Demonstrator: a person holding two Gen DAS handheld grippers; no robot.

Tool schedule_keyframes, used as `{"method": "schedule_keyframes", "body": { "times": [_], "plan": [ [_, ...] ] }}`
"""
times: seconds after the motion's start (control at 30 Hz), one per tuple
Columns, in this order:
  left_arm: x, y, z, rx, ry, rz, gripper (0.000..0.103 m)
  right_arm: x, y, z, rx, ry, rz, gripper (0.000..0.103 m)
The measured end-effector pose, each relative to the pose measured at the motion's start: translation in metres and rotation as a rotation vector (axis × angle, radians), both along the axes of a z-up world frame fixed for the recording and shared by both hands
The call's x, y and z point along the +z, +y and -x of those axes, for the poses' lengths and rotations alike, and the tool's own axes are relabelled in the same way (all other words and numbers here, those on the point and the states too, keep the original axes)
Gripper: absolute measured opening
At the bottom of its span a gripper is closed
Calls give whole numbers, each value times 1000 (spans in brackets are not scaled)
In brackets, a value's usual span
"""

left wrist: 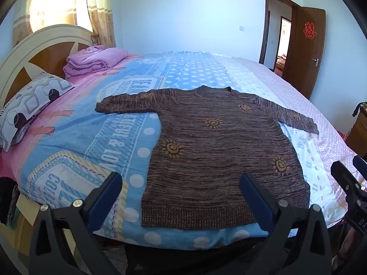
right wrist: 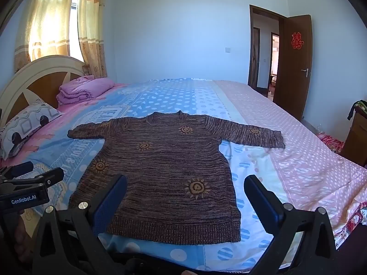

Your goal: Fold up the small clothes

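Note:
A brown knitted sweater [left wrist: 215,151] with yellow sun motifs lies flat on the bed, both sleeves spread out, hem toward me and neck at the far end. The right wrist view shows the same sweater [right wrist: 165,171]. My left gripper [left wrist: 181,183] hovers open above the hem's left half, blue pads wide apart, nothing between them. My right gripper [right wrist: 185,185] hangs open over the hem's right half, likewise holding nothing. Each gripper shows at the edge of the other's view: the right gripper [left wrist: 348,176] and the left gripper [right wrist: 34,174].
The bed carries a blue, pink and white patterned sheet [left wrist: 96,137]. A folded pink blanket [left wrist: 94,63] and a patterned pillow [left wrist: 29,107] lie by the headboard [left wrist: 41,43] at left. An open brown door [right wrist: 293,66] stands at right, wooden furniture [right wrist: 357,133] beside it.

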State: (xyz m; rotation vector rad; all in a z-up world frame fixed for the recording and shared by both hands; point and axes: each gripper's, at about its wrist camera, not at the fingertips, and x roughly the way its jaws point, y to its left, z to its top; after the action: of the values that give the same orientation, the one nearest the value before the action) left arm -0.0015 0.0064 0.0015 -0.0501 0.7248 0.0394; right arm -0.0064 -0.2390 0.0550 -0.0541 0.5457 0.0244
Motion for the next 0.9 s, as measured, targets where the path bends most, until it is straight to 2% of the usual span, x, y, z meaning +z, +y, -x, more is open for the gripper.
{"method": "schedule_keyframes", "body": {
  "times": [0.9],
  "plan": [
    [-4, -1, 0, 2, 3, -3, 103, -2, 0, 0, 0, 8, 3, 102]
  ]
}}
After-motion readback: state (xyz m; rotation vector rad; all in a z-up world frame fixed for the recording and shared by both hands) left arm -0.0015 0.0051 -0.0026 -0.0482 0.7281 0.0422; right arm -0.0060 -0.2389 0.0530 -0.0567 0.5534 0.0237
